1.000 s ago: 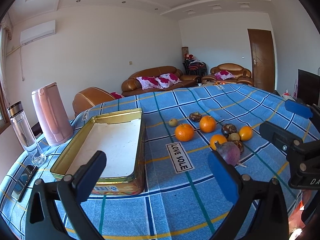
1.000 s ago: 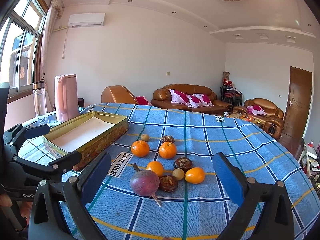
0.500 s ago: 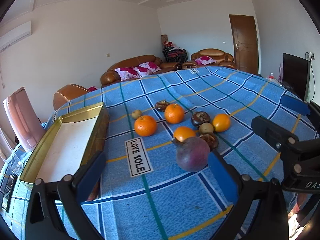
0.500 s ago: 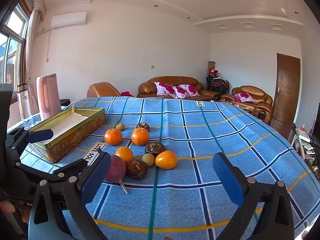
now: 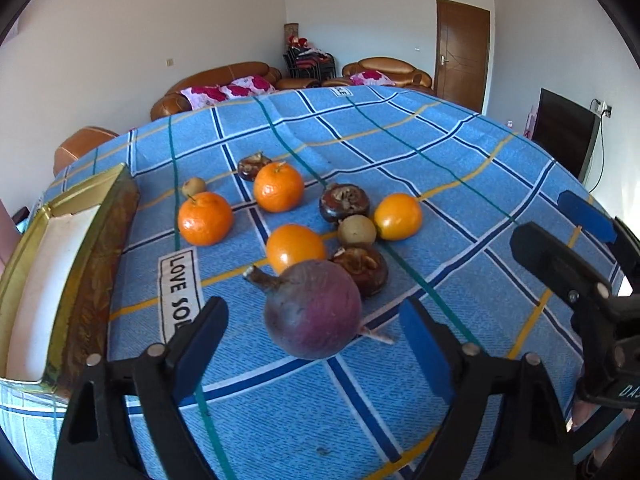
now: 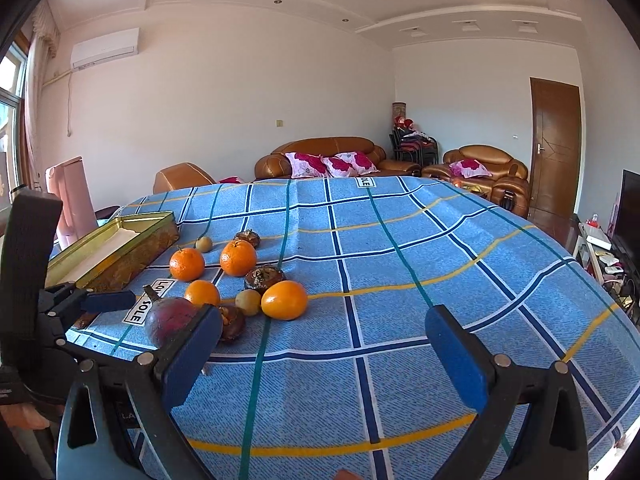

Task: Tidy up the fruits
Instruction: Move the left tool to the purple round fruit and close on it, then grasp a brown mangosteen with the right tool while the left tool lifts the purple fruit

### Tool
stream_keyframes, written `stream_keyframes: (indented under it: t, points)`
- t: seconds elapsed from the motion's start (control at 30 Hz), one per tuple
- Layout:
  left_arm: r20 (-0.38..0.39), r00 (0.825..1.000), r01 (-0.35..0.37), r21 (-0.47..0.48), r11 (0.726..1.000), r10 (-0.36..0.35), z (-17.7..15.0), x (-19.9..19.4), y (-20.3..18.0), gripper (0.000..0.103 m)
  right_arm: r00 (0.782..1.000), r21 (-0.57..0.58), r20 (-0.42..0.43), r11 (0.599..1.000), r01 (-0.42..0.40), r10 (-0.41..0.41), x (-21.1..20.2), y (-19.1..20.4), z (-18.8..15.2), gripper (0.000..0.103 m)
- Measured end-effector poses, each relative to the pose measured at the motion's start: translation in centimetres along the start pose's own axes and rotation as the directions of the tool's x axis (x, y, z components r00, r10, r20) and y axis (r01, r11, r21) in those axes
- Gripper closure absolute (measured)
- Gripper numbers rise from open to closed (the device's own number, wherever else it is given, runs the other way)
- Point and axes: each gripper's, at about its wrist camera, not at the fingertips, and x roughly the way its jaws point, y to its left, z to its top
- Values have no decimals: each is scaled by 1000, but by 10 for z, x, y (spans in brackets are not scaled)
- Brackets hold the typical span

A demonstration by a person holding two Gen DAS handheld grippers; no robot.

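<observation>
The left tongs (image 5: 310, 346) are closing around the purple fruit (image 5: 313, 309), pads not yet touching it; the right tongs (image 6: 324, 354) stand apart over bare bench (image 6: 400, 280).

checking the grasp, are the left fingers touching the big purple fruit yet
Apart. The left wrist view shows blue cloth on both sides between the purple fruit and the closing left gripper's fingers.

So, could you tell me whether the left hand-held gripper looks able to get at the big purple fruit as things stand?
Probably yes: the purple fruit lies just ahead of the closing left hand-held gripper, nothing between them.
</observation>
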Motion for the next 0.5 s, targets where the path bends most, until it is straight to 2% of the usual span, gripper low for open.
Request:
stream_keyframes:
  t: [0.03,0.07,0.17,0.4,0.47,0.5]
  points:
    - [-21,999,26,-14,1000,-26,0,4,3,40,1000,3,-2,1000,-3,3,1,-1,0,1]
    - [-40,999,35,-32,999,-36,0,8,6,50,1000,3,-5,1000,-5,5,2,0,0,1]
    - [-37,996,84,-78,993,-87,-4,7,16,50,1000,-1,-17,1000,-12,12,6,3,1,1]
    - [10,1000,1,-109,994,0,-7,-11,49,50,995,-57,-82,997,-55,51,23,28,8,2]
    - [21,999,-35,-109,993,38,-7,-16,57,50,988,-88,-140,993,-75,63,34,39,10,6]
    - [29,998,-53,-105,993,56,-7,-18,60,50,984,-100,-164,991,-91,74,40,45,10,17]
